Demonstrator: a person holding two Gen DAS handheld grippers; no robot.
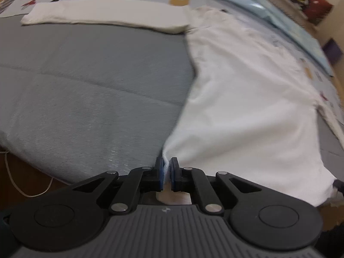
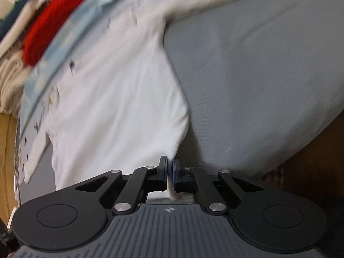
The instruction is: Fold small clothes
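Grippers, left gripper (image 1: 167, 167) and right gripper (image 2: 169, 167), each pinch a hem corner of the white shirt (image 1: 247, 111) on the grey mat (image 1: 86, 81).

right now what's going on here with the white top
A person is folding a white long-sleeved top on a grey quilted mat, holding a gripper in each hand. The left gripper and the right gripper are each shut on a corner of its near hem. One sleeve lies stretched out flat across the mat.
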